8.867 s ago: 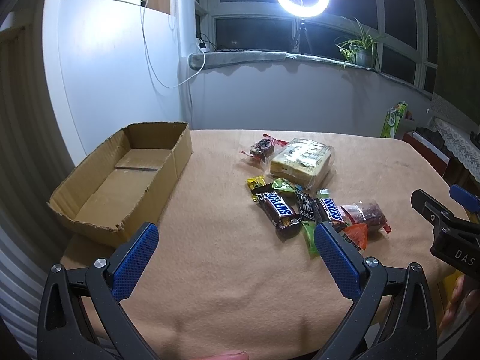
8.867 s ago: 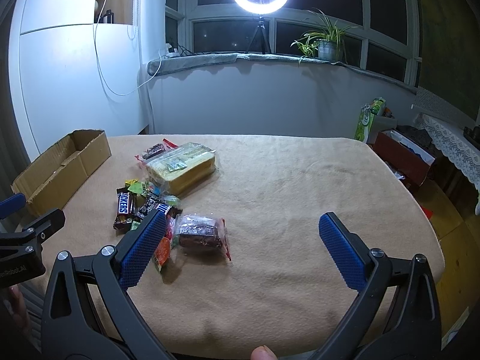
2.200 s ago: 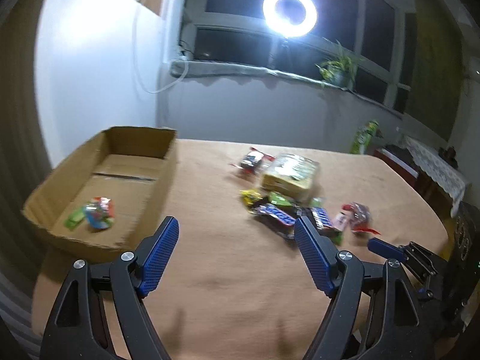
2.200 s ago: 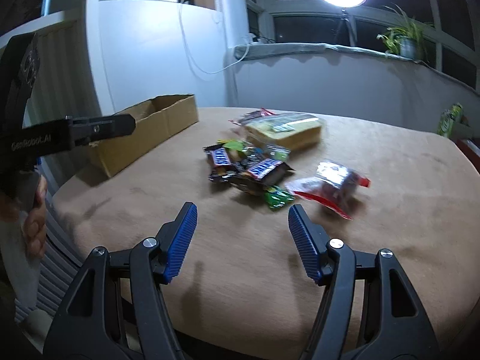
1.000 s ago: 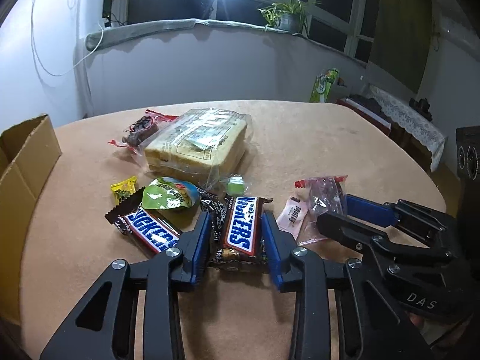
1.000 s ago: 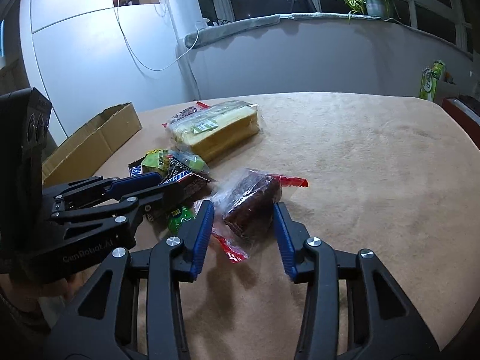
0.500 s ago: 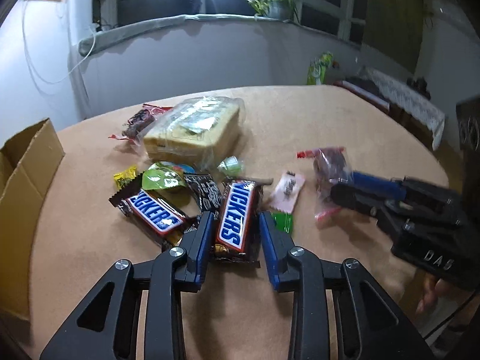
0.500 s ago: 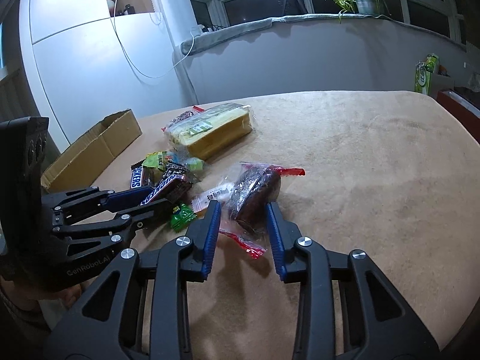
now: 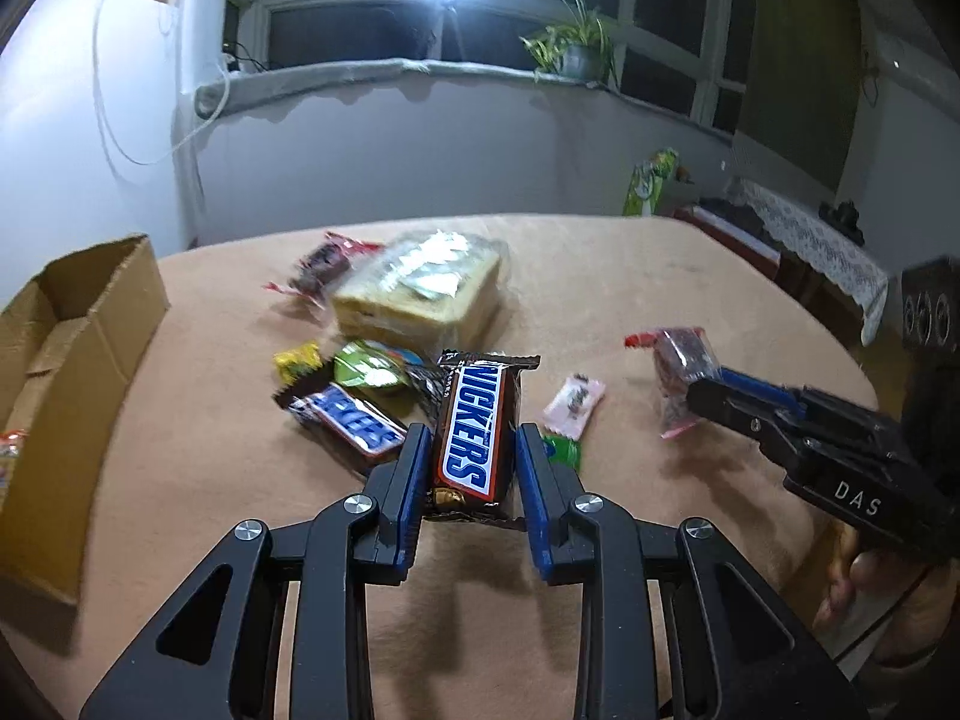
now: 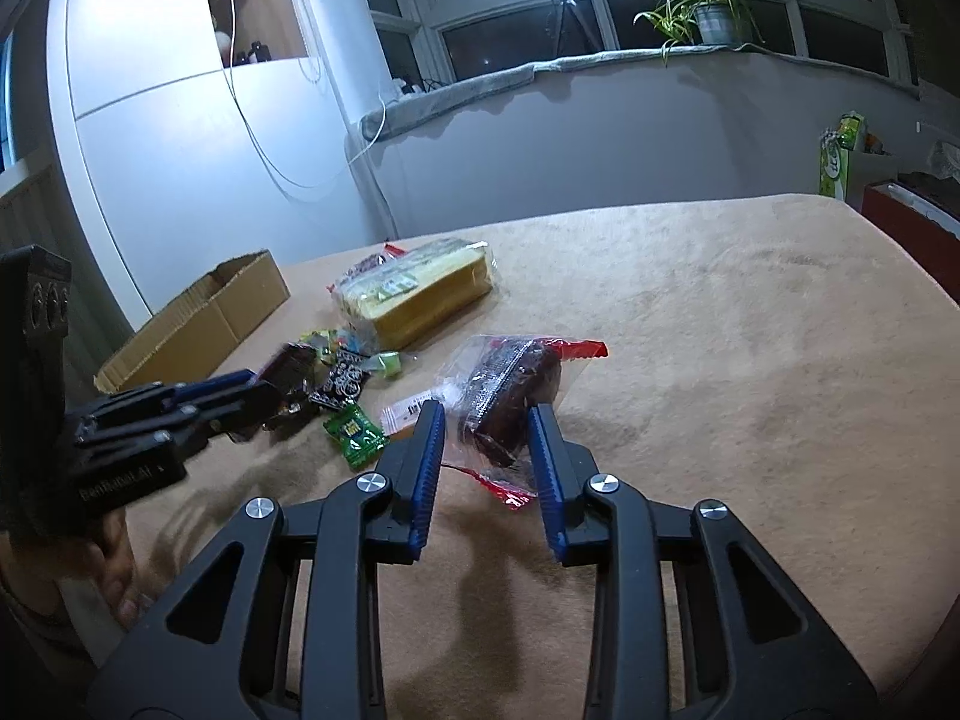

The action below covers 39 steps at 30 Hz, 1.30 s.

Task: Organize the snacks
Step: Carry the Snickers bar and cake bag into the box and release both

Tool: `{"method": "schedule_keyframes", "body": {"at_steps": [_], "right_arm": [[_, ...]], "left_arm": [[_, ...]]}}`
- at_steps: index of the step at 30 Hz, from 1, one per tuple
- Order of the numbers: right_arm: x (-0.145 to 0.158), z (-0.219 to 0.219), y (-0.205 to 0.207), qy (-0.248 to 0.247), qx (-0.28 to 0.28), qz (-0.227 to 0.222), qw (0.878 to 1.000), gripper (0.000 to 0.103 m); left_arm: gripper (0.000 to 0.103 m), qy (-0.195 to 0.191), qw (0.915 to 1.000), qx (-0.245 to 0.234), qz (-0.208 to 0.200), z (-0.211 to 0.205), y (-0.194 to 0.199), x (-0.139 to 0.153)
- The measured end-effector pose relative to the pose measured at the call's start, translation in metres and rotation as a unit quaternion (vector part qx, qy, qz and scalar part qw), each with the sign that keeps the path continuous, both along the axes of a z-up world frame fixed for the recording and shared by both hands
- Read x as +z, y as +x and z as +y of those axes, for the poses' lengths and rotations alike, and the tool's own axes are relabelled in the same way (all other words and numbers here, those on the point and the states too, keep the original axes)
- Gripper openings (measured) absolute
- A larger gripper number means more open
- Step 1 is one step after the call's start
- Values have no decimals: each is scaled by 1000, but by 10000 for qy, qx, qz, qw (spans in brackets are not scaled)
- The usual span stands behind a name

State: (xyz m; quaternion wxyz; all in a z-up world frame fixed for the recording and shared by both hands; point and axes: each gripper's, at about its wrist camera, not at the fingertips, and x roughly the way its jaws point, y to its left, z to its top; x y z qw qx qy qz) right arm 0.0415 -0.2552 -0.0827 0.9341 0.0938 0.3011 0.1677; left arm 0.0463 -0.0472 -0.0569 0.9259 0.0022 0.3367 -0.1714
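Your L gripper jaws clamp the Snickers bar, held above the tabletop centre. R gripper jaws grip the clear-wrapped brownie. Cardboard box sits at the left edge.

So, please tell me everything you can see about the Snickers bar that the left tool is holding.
The Snickers bar has a glossy brown wrapper with the name in white letters on a blue field edged in red, and crimped ends. It looks full and unopened. It points away from the camera, its near half clamped between the blue pads of the left tool. It seems lifted off the table, though that is hard to confirm. A second Snickers bar lies to its left.
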Motion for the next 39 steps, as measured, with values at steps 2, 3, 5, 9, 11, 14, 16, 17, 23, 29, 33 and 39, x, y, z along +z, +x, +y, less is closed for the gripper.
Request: {"method": "schedule_keyframes", "body": {"at_steps": [2,3,5,9,11,14,16,17,23,29,33,39], "right_arm": [[4,-1,-3,60,-6,-71,10000,30],[7,-1,-4,61,-22,-98,9999,30],[12,-1,-5,55,-37,-164,9998,30],[24,3,-8,41,-39,-292,9996,30],[31,7,-10,18,-21,-367,9993,30],[39,15,-12,-41,53,-439,9990,30],[44,22,-13,-79,106,-487,9987,30],[47,28,-13,-104,151,-513,9985,30],[60,59,-11,-231,398,-637,9969,30],[70,107,-6,-386,785,-708,9936,30],[79,146,-3,-461,1107,-805,9895,30],[93,216,2,-549,1713,-990,9787,30]], "left_arm": [[27,-52,9999,58,-95,6,-2,8],[27,-67,9999,78,-132,9,-3,11],[27,-110,9995,167,-243,19,-5,20],[27,-169,9984,330,-437,36,-11,34],[27,-168,9975,430,-543,47,-14,41],[27,-185,9955,632,-688,65,-19,48],[27,-221,9941,763,-741,78,-22,50],[27,-237,9933,830,-765,84,-23,51],[27,-391,9874,1269,-858,127,-32,50],[27,-544,9817,1627,-831,166,-42,41],[27,-661,9764,1871,-850,195,-48,39],[27,-767,9694,2181,-827,229,-50,31]]}}
